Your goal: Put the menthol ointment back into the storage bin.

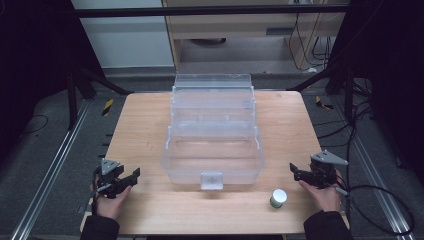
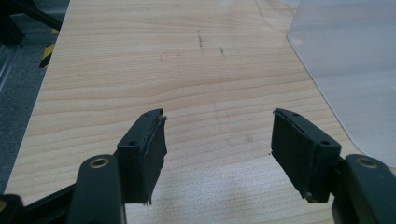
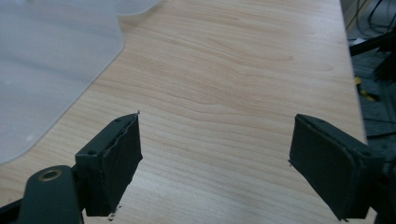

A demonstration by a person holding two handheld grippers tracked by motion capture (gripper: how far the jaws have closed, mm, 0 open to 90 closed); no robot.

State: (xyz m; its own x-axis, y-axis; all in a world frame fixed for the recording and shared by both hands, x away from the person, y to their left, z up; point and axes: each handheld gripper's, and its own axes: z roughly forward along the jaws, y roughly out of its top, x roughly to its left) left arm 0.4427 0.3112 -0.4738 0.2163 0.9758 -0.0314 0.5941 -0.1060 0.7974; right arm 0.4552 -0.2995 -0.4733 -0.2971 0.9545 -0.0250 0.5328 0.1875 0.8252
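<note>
A clear plastic storage box stands open in the middle of the wooden table, its lid tipped back and its latch facing me. A small jar with a white cap and green label stands near the front edge, right of the box. My left gripper rests at the front left, open, with only bare wood between its pads. At the front right, my right gripper is open wide over bare wood, with nothing between its pads. The box corner lies right of the left jaws, and the box corner left of the right jaws.
Bare tabletop lies on both sides of the box and along the front edge. Metal rails run along the floor on the left. Cables trail over the floor on the right. A shelf unit stands behind the table.
</note>
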